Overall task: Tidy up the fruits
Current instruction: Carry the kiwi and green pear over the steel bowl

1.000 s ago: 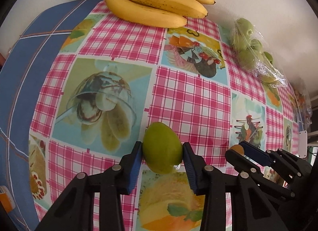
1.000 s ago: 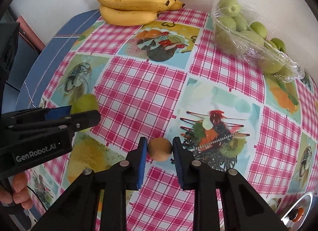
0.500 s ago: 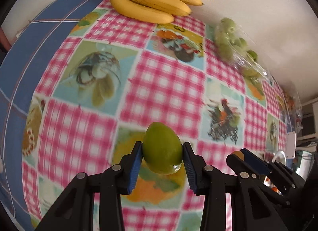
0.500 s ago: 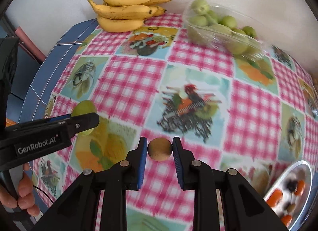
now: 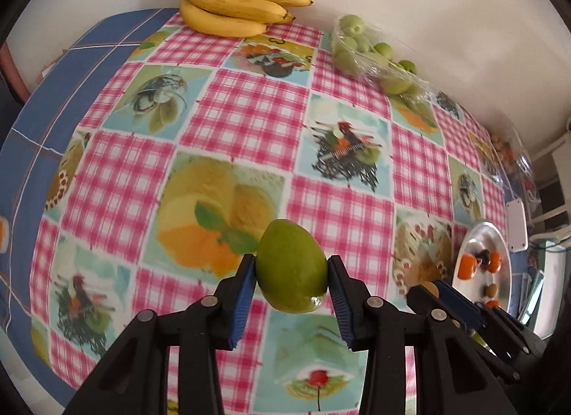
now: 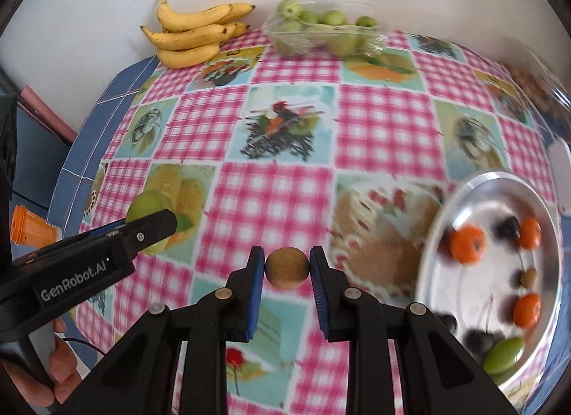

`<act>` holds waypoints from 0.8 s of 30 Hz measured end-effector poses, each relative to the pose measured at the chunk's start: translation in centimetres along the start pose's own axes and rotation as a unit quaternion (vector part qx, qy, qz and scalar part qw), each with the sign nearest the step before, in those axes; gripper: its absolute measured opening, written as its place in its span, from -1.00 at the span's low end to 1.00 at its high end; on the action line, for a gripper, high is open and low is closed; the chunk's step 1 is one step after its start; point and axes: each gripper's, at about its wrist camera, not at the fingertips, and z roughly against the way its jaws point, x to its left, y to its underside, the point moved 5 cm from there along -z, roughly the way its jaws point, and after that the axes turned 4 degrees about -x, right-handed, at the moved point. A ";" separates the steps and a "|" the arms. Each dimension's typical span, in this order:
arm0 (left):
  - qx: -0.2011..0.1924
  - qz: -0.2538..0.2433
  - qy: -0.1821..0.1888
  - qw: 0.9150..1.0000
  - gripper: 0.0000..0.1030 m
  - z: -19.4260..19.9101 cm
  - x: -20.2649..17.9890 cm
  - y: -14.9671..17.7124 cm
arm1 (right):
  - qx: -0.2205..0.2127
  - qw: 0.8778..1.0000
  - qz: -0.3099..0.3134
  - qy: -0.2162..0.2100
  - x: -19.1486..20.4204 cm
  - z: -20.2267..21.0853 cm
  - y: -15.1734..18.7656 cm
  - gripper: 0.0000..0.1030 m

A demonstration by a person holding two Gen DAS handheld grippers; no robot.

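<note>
My left gripper [image 5: 292, 272] is shut on a green mango [image 5: 291, 265] and holds it above the checked tablecloth. It also shows at the left of the right wrist view [image 6: 150, 225]. My right gripper [image 6: 287, 266] is shut on a brown kiwi [image 6: 287, 267], also held above the table; it shows at the lower right of the left wrist view [image 5: 426, 290]. A round metal tray [image 6: 464, 193] lies to the right with oranges [image 6: 467, 243], dark fruits and a green fruit [image 6: 505, 354] in it. The tray also shows in the left wrist view [image 5: 478, 233].
A bunch of bananas [image 5: 235, 4] lies at the far edge by the wall, also in the right wrist view [image 6: 196, 34]. A clear bag of small green fruits [image 6: 321, 31] lies to its right. An orange object [image 6: 28, 229] sits at the left table edge.
Both grippers, still holding their fruit, have drawn back and swung right. The bananas look farther off and the metal tray has come into full view at the right.
</note>
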 end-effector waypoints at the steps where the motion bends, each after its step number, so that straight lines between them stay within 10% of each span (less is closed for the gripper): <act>1: -0.004 -0.004 -0.003 1.000 -0.17 0.2 -0.4 0.4 | -0.004 1.000 -0.007 0.003 -0.5 0.5 0.7 -0.47; 24: -0.050 -0.038 0.007 0.998 -0.16 1.2 -8.1 5.1 | -0.031 0.998 -0.055 0.026 -6.5 3.8 4.3 -0.47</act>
